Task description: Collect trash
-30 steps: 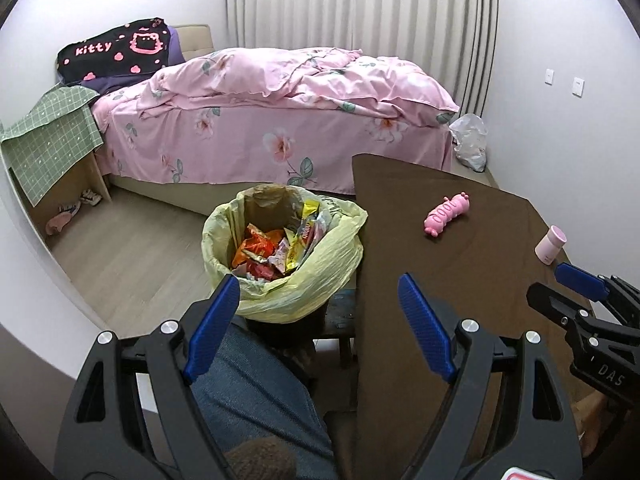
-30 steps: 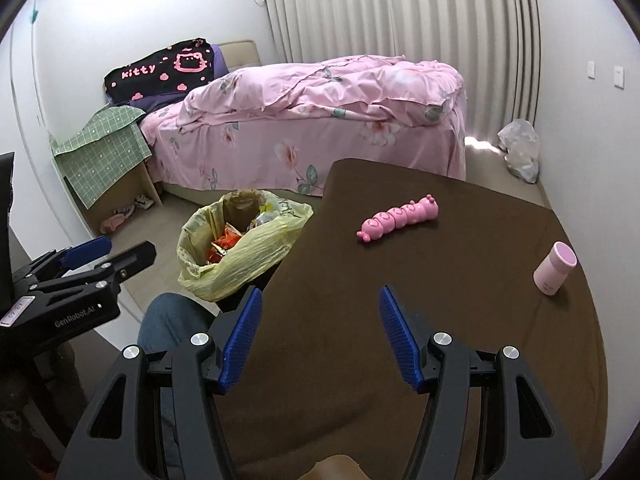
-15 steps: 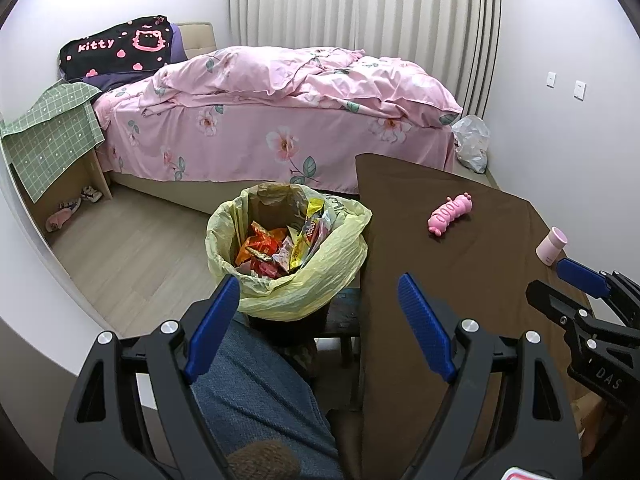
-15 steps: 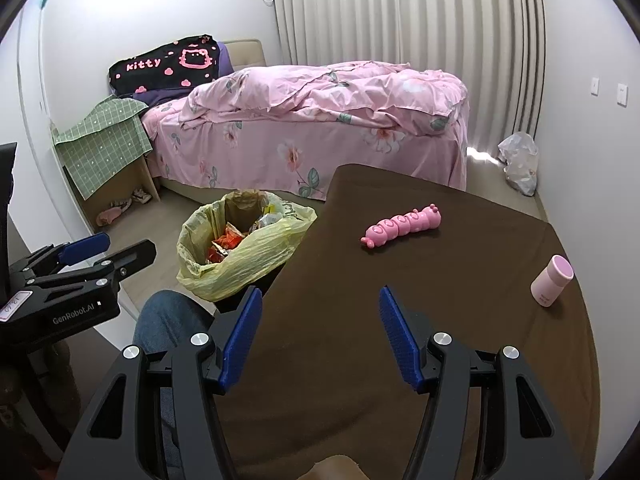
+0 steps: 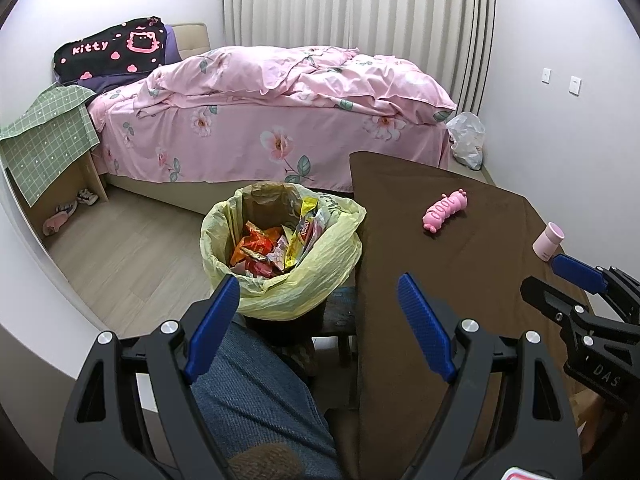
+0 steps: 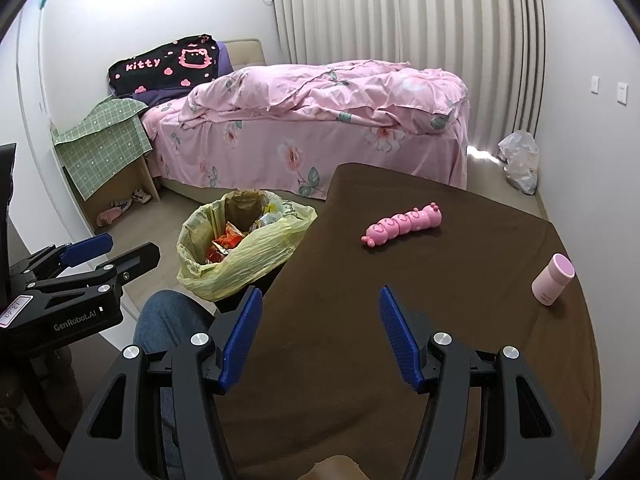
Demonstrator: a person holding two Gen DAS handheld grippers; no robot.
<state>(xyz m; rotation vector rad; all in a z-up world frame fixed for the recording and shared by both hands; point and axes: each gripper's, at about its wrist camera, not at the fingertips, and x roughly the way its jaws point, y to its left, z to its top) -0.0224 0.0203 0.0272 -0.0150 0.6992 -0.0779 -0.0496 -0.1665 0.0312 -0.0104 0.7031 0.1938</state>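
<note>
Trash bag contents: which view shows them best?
Left wrist: it looks down into the yellow trash bag, wrappers plainly visible. Right wrist sees the bag from the side, the near rim hiding most.

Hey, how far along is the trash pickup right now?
Mostly done, it seems: wrappers fill the yellow bin bag beside the table. Nothing is in hand; the left gripper and right gripper are open and empty. No loose wrappers show; only a pink caterpillar toy and pink cup remain.
</note>
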